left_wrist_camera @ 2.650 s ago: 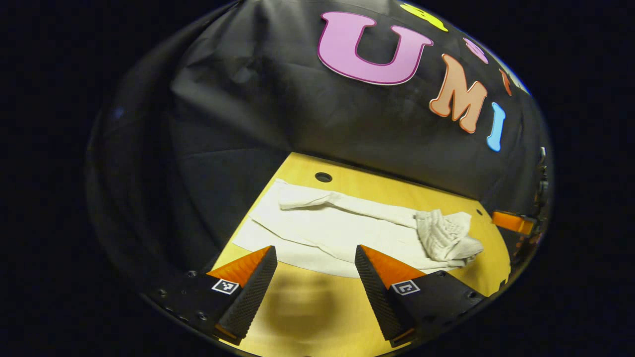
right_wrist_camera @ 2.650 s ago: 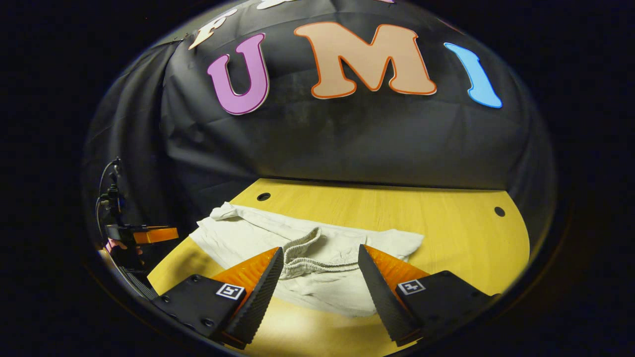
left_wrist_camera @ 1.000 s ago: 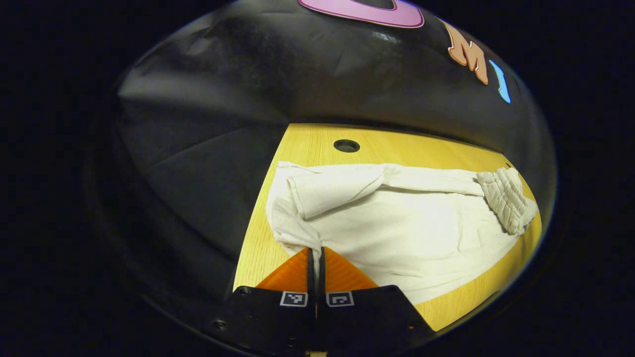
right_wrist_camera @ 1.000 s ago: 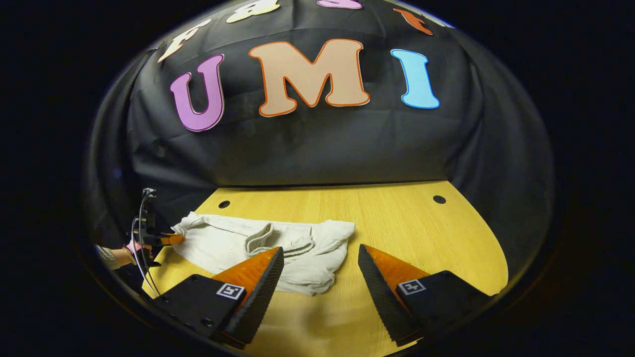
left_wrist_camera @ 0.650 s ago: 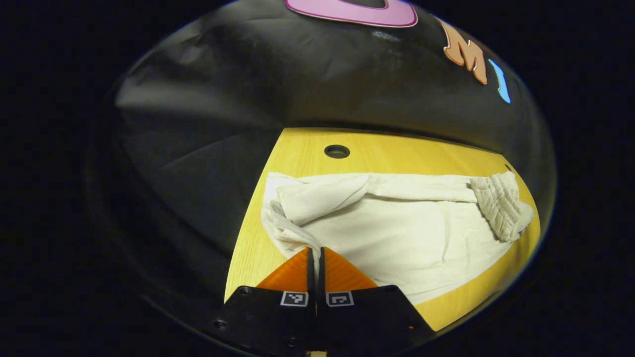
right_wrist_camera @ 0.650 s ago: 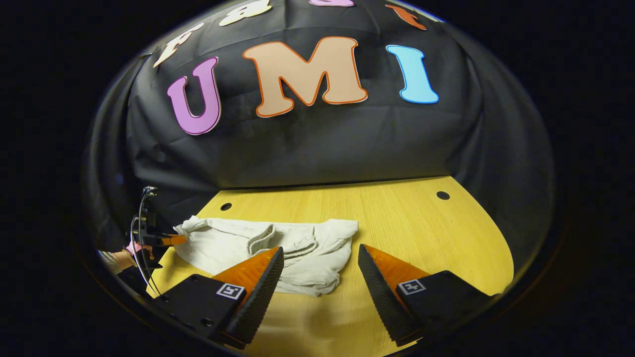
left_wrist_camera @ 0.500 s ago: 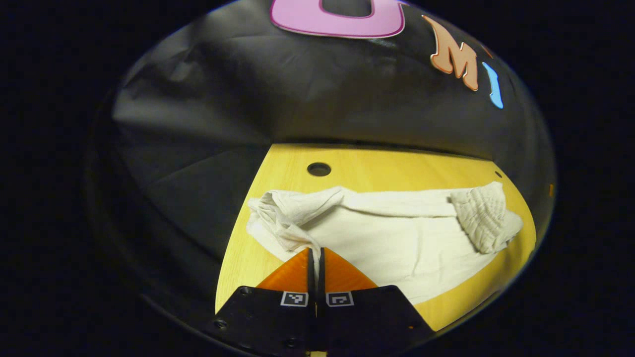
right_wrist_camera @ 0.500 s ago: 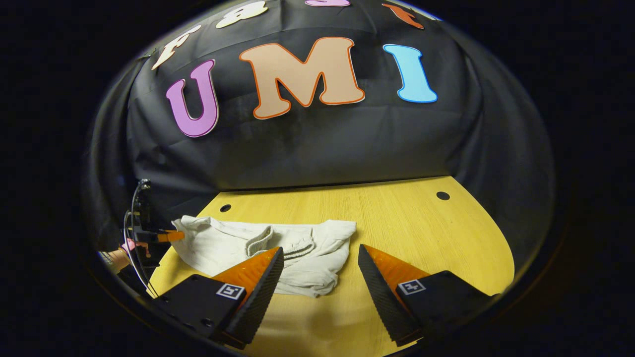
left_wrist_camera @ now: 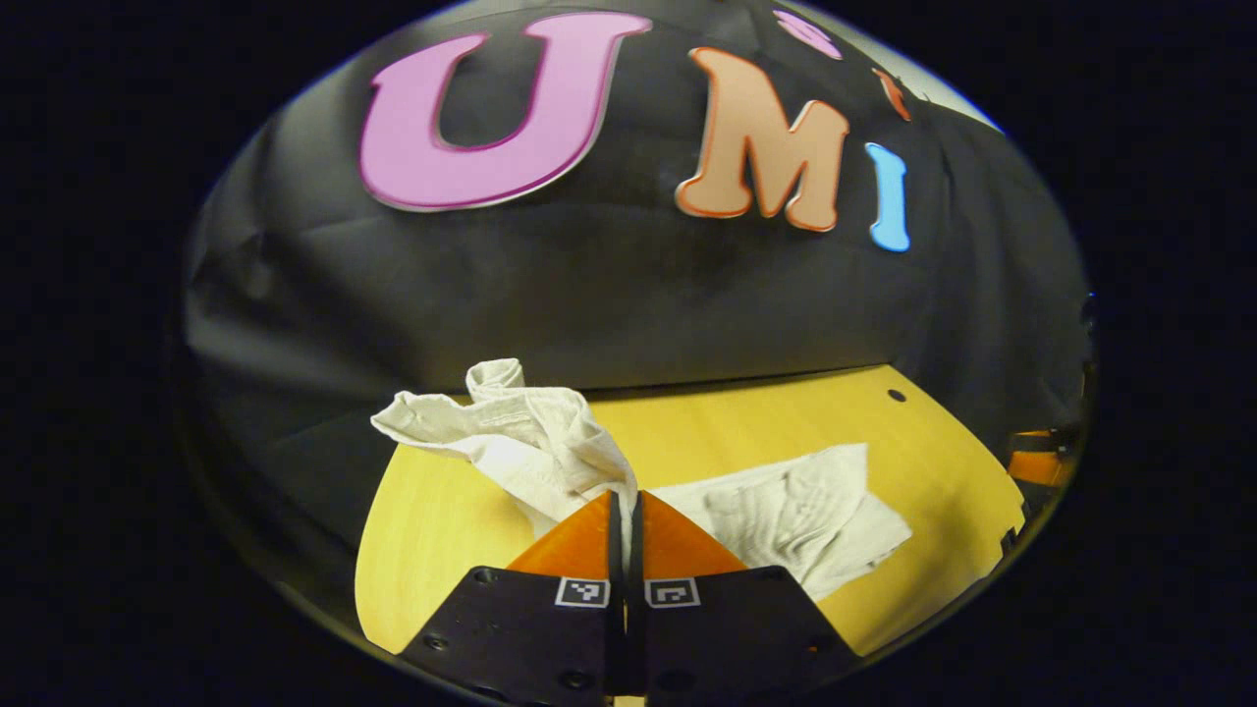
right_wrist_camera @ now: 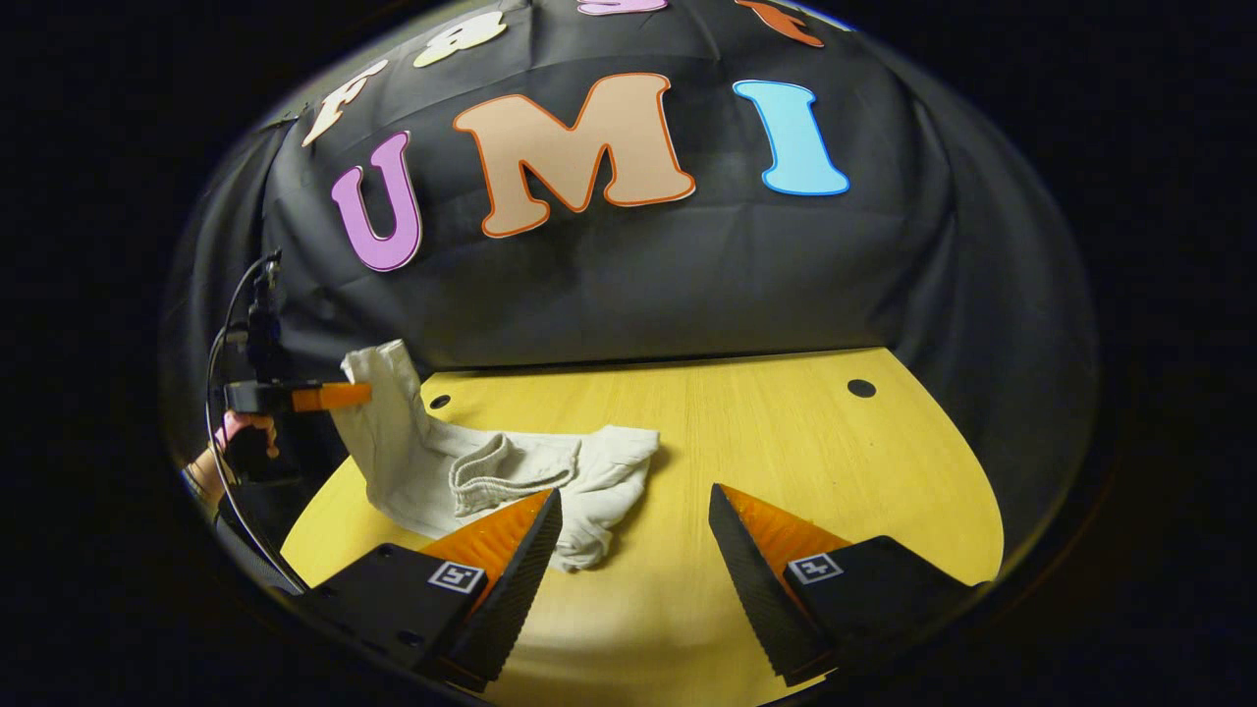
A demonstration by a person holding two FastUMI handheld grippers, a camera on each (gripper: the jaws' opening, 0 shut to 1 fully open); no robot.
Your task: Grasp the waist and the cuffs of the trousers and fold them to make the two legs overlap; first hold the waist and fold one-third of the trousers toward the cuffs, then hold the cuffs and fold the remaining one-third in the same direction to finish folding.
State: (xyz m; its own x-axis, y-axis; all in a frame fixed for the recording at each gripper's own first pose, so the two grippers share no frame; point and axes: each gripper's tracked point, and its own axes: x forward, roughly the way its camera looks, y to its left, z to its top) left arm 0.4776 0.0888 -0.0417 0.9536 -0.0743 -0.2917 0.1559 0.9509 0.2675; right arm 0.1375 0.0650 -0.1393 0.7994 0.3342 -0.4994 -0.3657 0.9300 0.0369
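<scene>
The off-white trousers (right_wrist_camera: pixel 511 471) lie on the yellow table (right_wrist_camera: pixel 786 442), their elastic waist (right_wrist_camera: pixel 496 469) folded over on top. My left gripper (left_wrist_camera: pixel 623 501) is shut on the cuff end (left_wrist_camera: pixel 511 432) and holds it up off the table; the cloth bunches above the fingers. In the right gripper view the left gripper (right_wrist_camera: pixel 329 396) shows at the far left with the cuffs (right_wrist_camera: pixel 378 393) hanging from it. My right gripper (right_wrist_camera: pixel 633 506) hovers open over bare table just right of the trousers, with nothing between its fingers.
The wooden table (left_wrist_camera: pixel 746 432) has small round holes near its back edge (right_wrist_camera: pixel 861 387). The black cloth wall runs close behind the table. A hand (right_wrist_camera: pixel 231 437) with a cable holds the left gripper at the table's left end.
The left gripper shut on the cuffs and has lifted them off the table, swinging toward the waist end. The right gripper drew back from the waist and stays open.
</scene>
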